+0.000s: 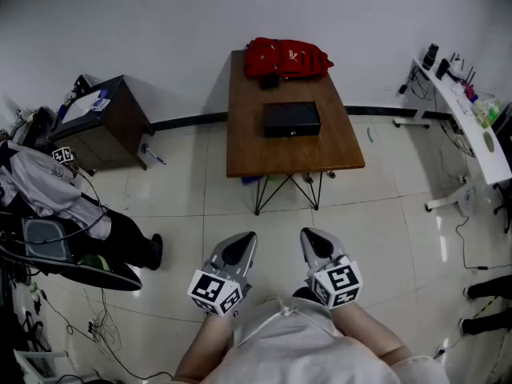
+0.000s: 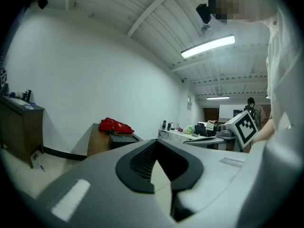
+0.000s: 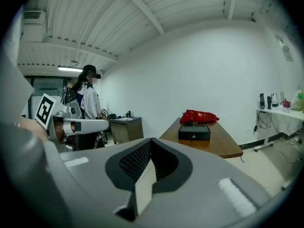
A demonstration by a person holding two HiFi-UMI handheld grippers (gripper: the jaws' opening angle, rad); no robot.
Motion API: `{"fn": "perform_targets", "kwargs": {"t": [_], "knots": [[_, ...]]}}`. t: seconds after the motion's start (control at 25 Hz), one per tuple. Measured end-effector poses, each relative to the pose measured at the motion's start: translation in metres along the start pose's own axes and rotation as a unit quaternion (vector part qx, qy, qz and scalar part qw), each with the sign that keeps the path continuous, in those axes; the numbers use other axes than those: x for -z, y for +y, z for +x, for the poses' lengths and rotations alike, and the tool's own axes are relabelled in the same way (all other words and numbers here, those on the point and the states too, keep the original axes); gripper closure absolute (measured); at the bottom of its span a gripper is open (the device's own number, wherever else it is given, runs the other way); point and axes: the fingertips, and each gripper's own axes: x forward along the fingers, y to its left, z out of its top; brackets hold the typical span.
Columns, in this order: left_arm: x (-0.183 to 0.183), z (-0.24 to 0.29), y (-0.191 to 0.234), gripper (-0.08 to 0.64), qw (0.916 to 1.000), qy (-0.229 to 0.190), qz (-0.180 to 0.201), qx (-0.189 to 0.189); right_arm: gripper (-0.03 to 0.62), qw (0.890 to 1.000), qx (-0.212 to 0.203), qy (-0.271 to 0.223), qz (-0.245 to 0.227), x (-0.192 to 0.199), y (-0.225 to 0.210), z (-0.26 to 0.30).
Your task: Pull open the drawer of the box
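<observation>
Nearest, the left tongs (image 1: 238,248) and the right tongs (image 1: 317,246) are held side by side just in front of the person's body, pointing ahead. In each gripper view the dark pads meet at the tips with nothing between them, so both pairs are closed and empty. I take this for a ready pose before any approach, since the task's thing is well out of reach. Each carries a marker cube (image 1: 214,292) turned up toward the head camera, showing black-and-white square patterns but no letters. Beyond the tips lies tiled floor (image 1: 376,214), then a wooden table (image 1: 248,146) with its short edge toward the tongs. On it, straight ahead of the gap between the two pairs, sits the black box (image 1: 292,117). Its drawer (image 1: 292,130) faces the tongs and looks flush, so not yet opened, and facing this way it would suit a straight pull back. A small pale round fitting (image 3: 194,136) sits mid-front; whether it is a knob or a lock I cannot tell. Behind the box, by the wall, lies a red bag (image 1: 286,58) with a white mark too small to read. Far off to the left stands a dark cabinet (image 1: 120,118), and far to the right a white desk (image 1: 480,138). Nothing there is legible.
</observation>
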Motion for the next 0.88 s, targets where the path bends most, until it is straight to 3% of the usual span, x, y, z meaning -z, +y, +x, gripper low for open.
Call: {"fn": "perform_targets", "kwargs": {"t": [0.44, 0.88], "knots": [[0.002, 0.038, 0.057, 0.554, 0.9999, -0.001, -0.011, -0.002, 0.583, 1.0, 0.018, 0.008, 0.007, -0.001, -0.032, 0.063], [-0.019, 0.172, 0.138, 0.554, 0.9999, 0.009, -0.01, -0.002, 0.583, 0.999, 0.035, 0.022, 0.016, -0.035, -0.147, 0.173]]}}
